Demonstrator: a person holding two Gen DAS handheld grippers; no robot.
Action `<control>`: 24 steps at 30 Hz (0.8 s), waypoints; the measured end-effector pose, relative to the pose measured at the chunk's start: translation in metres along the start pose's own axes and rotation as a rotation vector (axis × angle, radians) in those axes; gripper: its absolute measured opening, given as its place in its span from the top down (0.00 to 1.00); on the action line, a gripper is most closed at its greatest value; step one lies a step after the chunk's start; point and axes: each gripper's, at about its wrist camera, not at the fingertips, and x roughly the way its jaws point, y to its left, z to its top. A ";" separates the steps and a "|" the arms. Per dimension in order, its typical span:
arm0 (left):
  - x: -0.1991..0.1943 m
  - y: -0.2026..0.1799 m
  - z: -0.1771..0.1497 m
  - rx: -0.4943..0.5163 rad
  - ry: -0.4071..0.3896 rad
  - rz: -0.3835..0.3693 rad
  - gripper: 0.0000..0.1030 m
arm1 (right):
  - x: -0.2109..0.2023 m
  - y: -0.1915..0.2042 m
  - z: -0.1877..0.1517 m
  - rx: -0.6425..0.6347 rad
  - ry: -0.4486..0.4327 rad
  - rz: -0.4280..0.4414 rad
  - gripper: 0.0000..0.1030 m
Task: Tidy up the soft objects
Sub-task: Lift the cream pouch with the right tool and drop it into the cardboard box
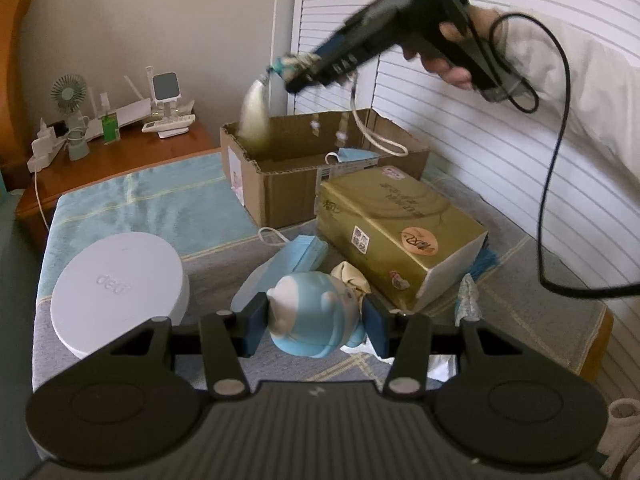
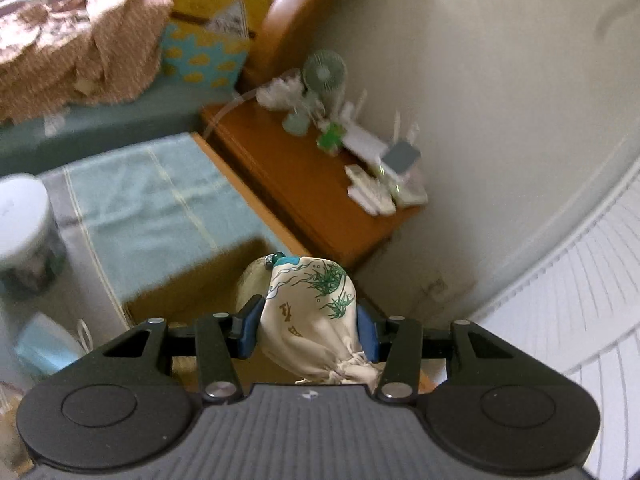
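Right gripper (image 2: 310, 330) clamps a printed pouch (image 2: 310, 312) above the cardboard box (image 1: 280, 184) at twelve o'clock. Left gripper (image 1: 316, 320) grips a blue plush toy (image 1: 312, 312); masks (image 1: 296, 252) at centre remain unsorted.

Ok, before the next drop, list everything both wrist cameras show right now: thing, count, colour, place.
cardboard box: one, brown, open, back of the mat
tissue pack: one, gold, in front of the box
face masks: a blue stack beside the pack; one more on the box rim
round container: one, white, left on the mat
plush toy: one, light blue, between the left gripper's pads
drawstring pouch: one, cream with green print, between the right gripper's pads, over the box
desk fan: one, pale green, on the wooden side table
blanket: one, brown, on the bed
left gripper: black, blue pads, shut on the toy
right gripper: black, shut on the pouch
hand: one, white sleeve, holding the right gripper
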 end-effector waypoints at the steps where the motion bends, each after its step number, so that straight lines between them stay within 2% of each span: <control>1: 0.000 0.000 0.000 0.000 0.001 0.000 0.52 | -0.002 -0.001 0.003 0.003 -0.013 0.003 0.48; 15: 0.007 0.000 -0.004 -0.005 0.030 -0.003 0.52 | -0.007 -0.002 0.020 0.015 -0.064 0.029 0.50; 24: 0.008 0.001 -0.007 -0.004 0.038 -0.010 0.51 | 0.019 -0.008 -0.024 0.011 0.085 -0.013 0.50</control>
